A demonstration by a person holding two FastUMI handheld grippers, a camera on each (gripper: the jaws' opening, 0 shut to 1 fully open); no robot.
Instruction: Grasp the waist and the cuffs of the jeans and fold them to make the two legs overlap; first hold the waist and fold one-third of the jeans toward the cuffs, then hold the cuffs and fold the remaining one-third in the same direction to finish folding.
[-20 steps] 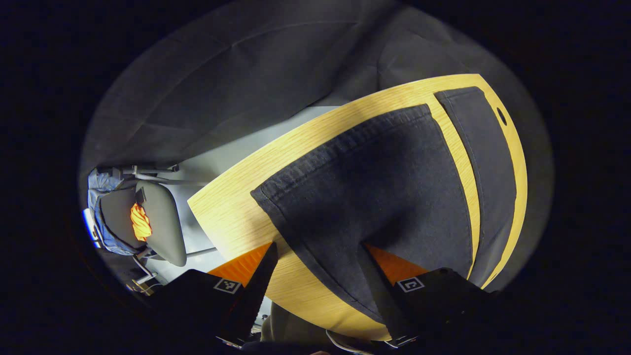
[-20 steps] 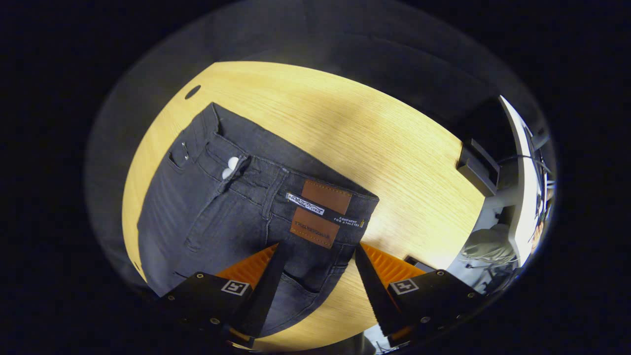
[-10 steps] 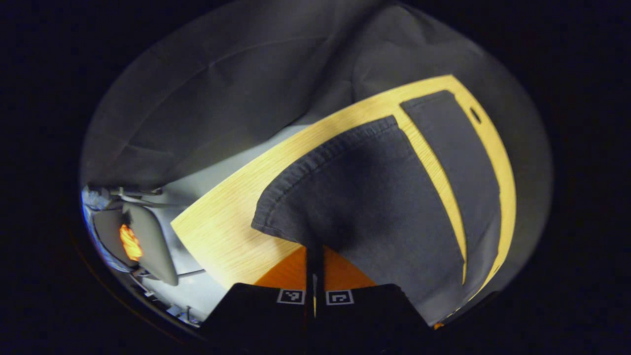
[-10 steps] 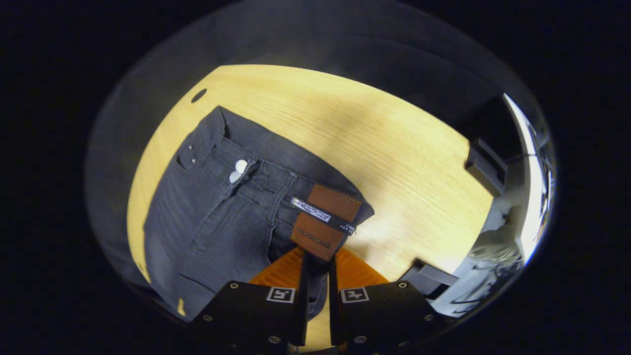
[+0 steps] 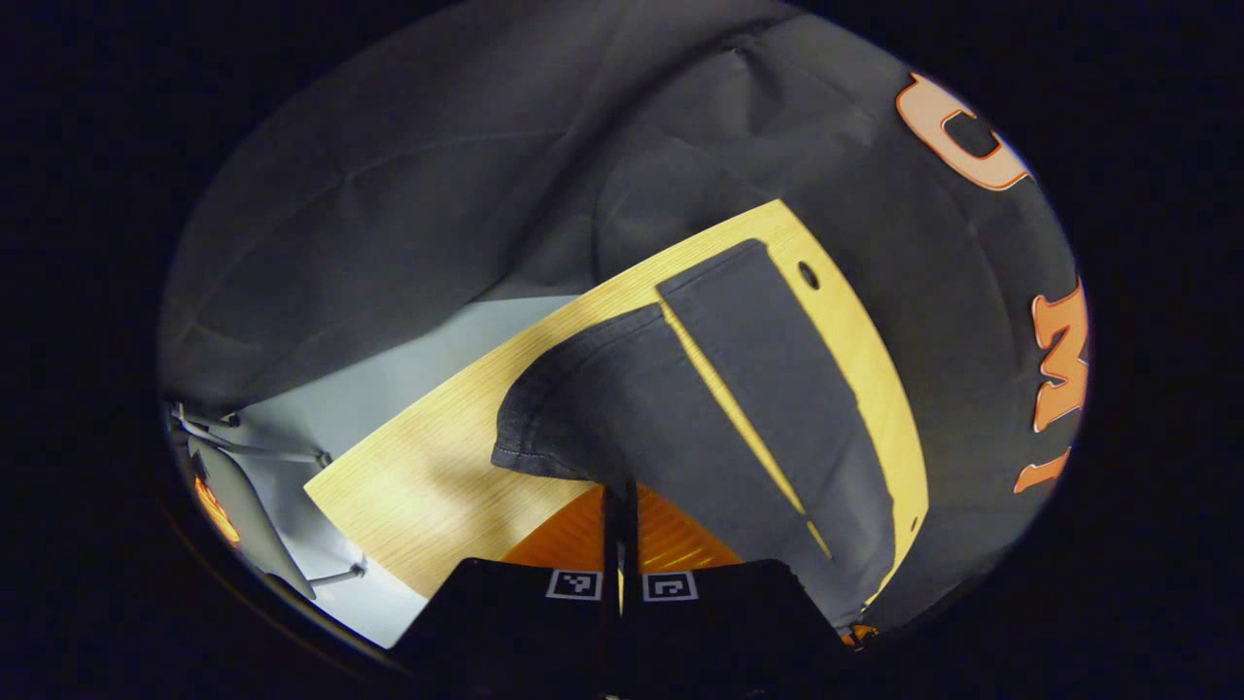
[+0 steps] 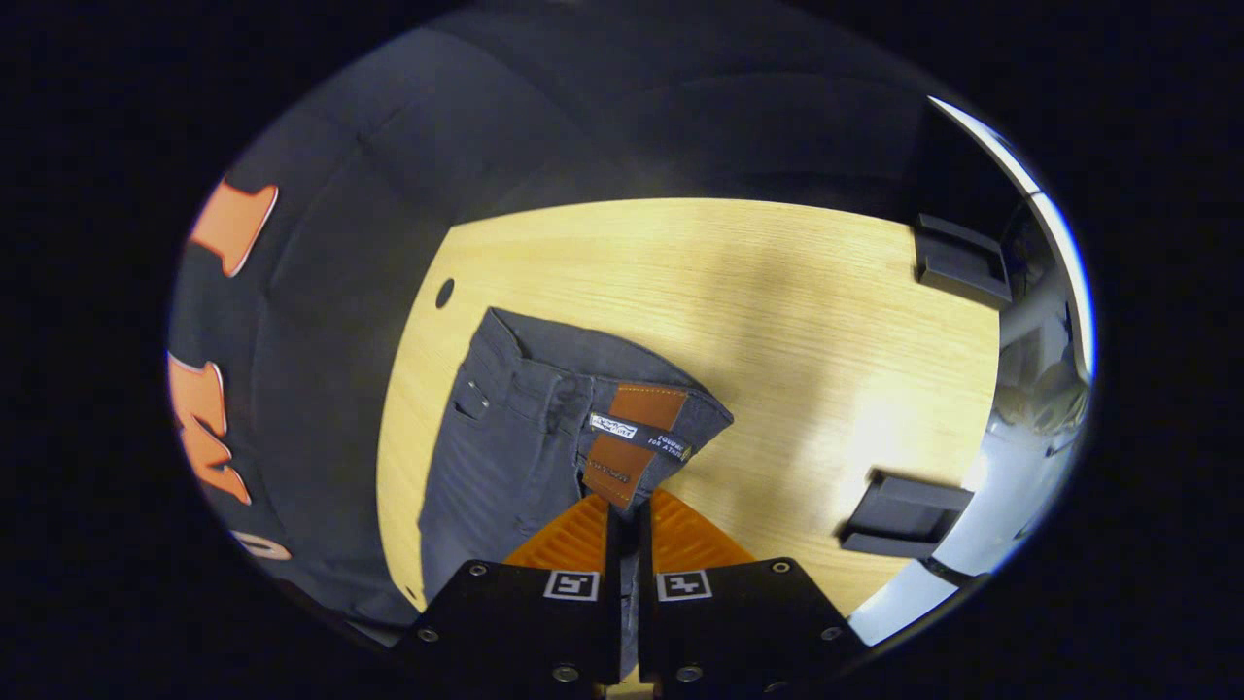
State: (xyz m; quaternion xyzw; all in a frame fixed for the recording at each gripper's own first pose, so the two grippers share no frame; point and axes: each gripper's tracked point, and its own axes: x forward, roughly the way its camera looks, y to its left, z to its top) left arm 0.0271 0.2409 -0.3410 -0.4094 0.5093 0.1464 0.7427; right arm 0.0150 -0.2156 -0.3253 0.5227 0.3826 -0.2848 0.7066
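Now | left claw (image 5: 619, 496) clenched on the dark grey denim jeans' (image 5: 680, 418) cuff | right claw (image 6: 626, 506) clenched on waist beside brown leather patch (image 6: 630, 437) | step: lengthwise fold | next: carry lifted leg across onto the other on the pale wooden counter (image 6: 777, 292)

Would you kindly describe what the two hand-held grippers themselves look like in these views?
The left hand-held gripper has two dark, blocky finger mounts, each bearing a small square black-and-white marker, with ribbed inner faces. The right hand-held gripper is built alike, with the same markers plus round screw heads on its mounts. No cables or sleeves can be made out.
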